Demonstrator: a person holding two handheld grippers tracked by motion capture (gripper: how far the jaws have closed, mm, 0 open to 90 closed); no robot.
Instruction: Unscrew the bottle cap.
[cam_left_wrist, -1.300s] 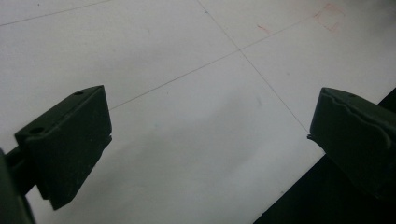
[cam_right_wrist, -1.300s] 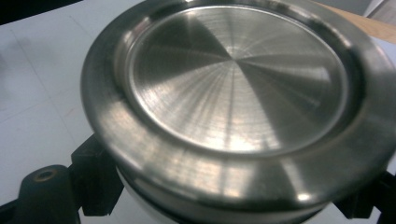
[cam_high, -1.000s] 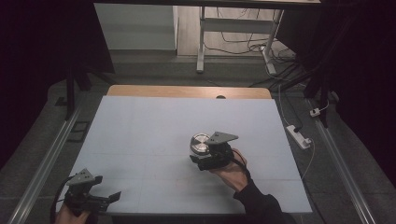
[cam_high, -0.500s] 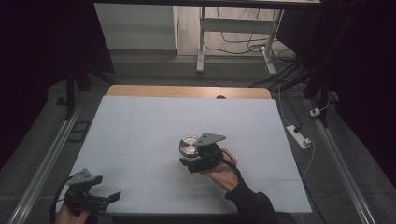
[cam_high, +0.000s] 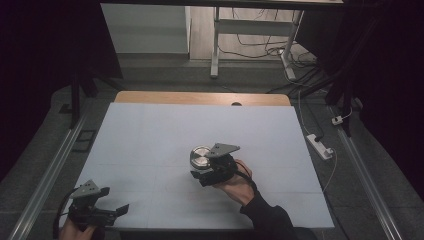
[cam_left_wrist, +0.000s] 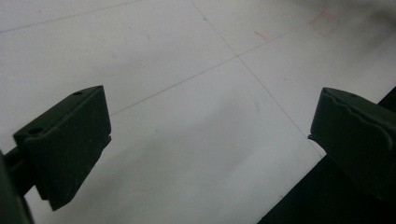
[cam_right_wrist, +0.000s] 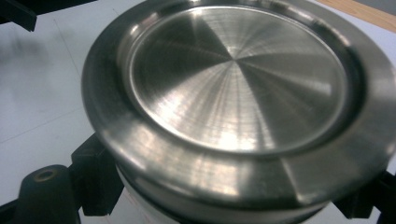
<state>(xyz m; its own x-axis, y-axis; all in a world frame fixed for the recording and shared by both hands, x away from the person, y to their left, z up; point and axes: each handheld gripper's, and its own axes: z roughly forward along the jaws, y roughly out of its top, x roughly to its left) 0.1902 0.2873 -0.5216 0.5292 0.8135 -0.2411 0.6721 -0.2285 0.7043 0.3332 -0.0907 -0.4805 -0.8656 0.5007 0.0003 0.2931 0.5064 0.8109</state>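
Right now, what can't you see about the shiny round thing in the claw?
- Shiny lidded container, right gripper view: its bottom is cut off by the lower edge, and the wide metal lid hides the pale body.
- Its contents: hidden by the closed lid.
- Right claw, high view: the grey plate and the container cover where its pads press.
- Container, high view: too small to read any markings.

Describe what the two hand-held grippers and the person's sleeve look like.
Both are black. The left hand-held gripper has two blocky jaws, a grey three-cornered plate on top and a dark trailing cable. The right hand-held gripper carries the same grey plate and a reddish cable. The right forearm wears a dark sleeve.
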